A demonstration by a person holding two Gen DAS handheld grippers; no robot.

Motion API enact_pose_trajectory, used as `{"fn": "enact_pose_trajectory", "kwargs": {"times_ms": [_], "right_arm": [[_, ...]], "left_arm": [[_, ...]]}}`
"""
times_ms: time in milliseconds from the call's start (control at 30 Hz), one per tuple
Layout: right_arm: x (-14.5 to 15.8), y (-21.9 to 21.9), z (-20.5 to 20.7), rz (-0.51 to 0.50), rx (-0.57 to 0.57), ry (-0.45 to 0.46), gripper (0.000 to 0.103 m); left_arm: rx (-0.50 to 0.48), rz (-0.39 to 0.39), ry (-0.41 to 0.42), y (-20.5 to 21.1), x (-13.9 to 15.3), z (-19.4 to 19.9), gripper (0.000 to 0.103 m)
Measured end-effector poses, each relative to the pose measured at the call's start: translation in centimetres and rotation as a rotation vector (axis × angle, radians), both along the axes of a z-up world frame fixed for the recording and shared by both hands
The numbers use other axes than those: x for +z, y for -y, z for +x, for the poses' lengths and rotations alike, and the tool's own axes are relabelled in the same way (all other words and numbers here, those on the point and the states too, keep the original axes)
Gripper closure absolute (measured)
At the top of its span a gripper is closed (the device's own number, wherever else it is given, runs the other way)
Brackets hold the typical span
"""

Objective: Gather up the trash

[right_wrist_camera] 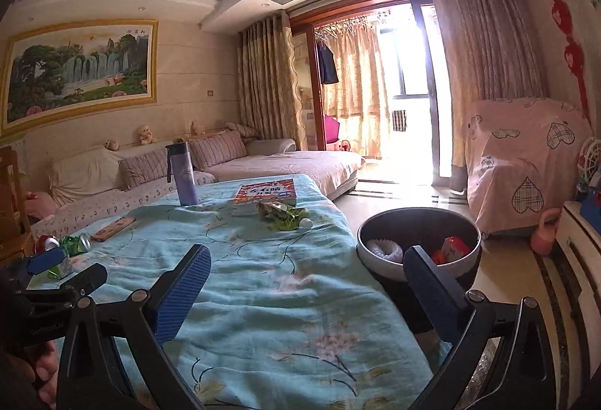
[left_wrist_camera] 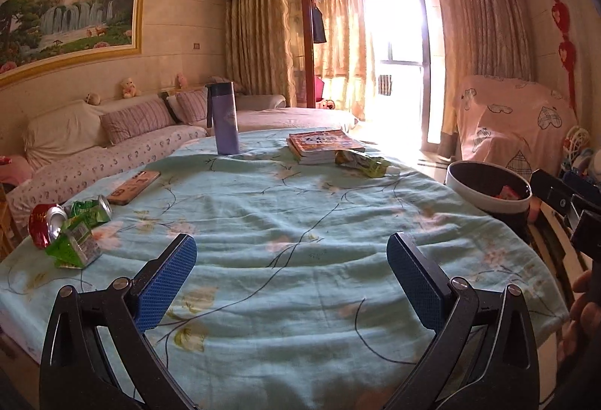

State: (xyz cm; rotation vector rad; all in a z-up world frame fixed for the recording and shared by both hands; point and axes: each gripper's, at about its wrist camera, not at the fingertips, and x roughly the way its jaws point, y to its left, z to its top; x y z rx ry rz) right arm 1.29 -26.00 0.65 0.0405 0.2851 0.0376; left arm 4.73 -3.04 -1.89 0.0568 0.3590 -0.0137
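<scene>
On floral tablecloth, crushed cans

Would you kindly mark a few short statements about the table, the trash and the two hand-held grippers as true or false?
1. The left hand-held gripper holds a can. False: its jaws stand open with nothing between them.
2. The purple bottle stands upright on the table cloth. True.
3. The bin is empty. False: a red and white carton and a white item lie in it.
4. Crushed cans lie near the table's left edge. True.
5. A crumpled wrapper lies beside the books. True.
</scene>
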Motion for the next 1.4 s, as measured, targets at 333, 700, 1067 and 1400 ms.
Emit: {"fn": "enact_pose_trajectory", "kwargs": {"times_ms": [333,700,1067,1400], "right_arm": [[-0.4,-1.0,0.1,0.009,0.038,-0.057,0.0],[-0.3,-1.2,0.1,0.007,0.039,-0.063,0.0],[-0.2,-0.7,0.2,0.016,0.034,-0.066,0.0],[-0.1,-0.6,-0.1,0.018,0.038,-0.074,0.0]], "left_arm": [[0.015,0.012,0.003,-0.5,0.8,-1.0,0.0],[0.035,0.026,-0.014,-0.4,0.6,-1.1,0.0],[0.035,0.038,-0.009,0.0,0.7,-1.2,0.0],[0.04,0.025,-0.018,-0.2,0.6,-1.1,0.0]]}}
